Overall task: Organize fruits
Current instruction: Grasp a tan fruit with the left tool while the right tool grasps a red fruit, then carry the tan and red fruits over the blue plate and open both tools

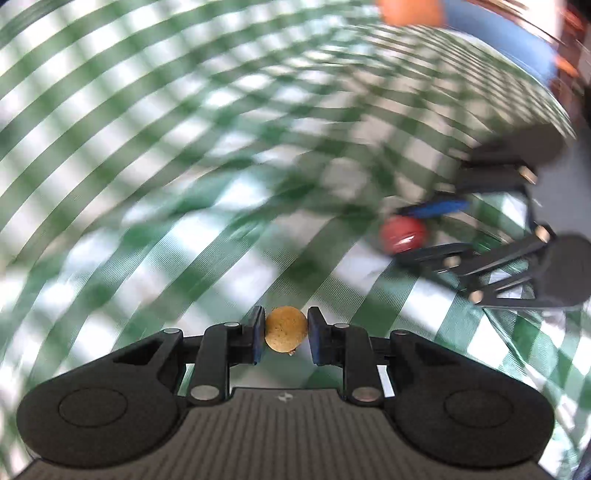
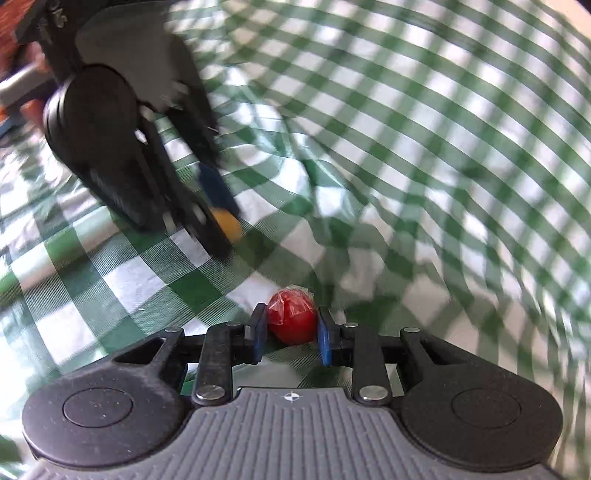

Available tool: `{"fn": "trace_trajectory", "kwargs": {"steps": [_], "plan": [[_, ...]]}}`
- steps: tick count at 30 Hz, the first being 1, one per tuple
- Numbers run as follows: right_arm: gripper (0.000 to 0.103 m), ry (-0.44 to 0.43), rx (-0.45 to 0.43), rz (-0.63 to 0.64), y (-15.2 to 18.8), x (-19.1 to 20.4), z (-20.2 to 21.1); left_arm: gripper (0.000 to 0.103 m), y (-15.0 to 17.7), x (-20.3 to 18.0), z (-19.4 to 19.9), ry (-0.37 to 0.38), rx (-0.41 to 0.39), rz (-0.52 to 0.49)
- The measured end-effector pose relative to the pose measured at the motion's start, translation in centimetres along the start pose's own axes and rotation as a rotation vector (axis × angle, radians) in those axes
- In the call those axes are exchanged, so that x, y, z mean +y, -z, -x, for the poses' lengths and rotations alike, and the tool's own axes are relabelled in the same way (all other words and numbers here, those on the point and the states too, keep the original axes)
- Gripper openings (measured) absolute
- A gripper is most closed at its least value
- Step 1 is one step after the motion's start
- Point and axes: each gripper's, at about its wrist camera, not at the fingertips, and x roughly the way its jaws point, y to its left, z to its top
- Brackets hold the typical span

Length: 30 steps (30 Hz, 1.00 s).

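My left gripper (image 1: 286, 334) is shut on a small round yellow-orange fruit (image 1: 286, 328) and holds it above the green-and-white checked tablecloth (image 1: 147, 147). My right gripper (image 2: 291, 332) is shut on a small red fruit (image 2: 292, 321) in shiny clear wrap. In the left wrist view the right gripper (image 1: 424, 230) shows at the right with the red fruit (image 1: 402, 234) between its blue pads. In the right wrist view the left gripper (image 2: 221, 218) shows at upper left with the yellow fruit (image 2: 229, 223). Both views are motion-blurred.
The checked cloth (image 2: 443, 147) covers the whole table and is wrinkled near the middle. The table's far edge, an orange blur (image 1: 410, 11) and a blue surface (image 1: 491, 33) show at the top right of the left wrist view.
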Motion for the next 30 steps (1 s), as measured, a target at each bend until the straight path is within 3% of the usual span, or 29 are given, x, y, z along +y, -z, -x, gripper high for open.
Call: {"fn": "trace_trajectory", "kwargs": {"steps": [2,8,14,19,22,25,30], "plan": [[0.029,0.057,0.007,-0.118,0.3,0.8,1.0,0.027,1.4,0.6,2.1,-0.089,0.037,0.088],[0.029,0.161,0.014,-0.539,-1.0,3.9,5.4,0.027,6.3,1.6,10.4,-0.236,0.093,0.286],[0.029,0.182,-0.015,-0.702,-4.9,10.9,11.5,0.027,12.3,1.7,19.9,-0.300,0.104,0.426],[0.029,0.094,0.040,-0.750,-7.6,18.3,14.8,0.027,18.8,1.7,27.4,-0.334,0.128,0.528],[0.029,0.022,0.075,-0.715,-9.1,23.1,16.2,0.027,22.6,1.6,31.0,-0.364,0.124,0.567],[0.029,-0.062,0.101,-0.660,-10.7,27.7,17.5,0.027,26.1,1.7,33.5,-0.384,0.128,0.607],[0.029,-0.120,0.103,-0.521,-13.5,33.6,18.3,0.027,30.4,3.4,35.2,-0.426,0.131,0.669]]}}
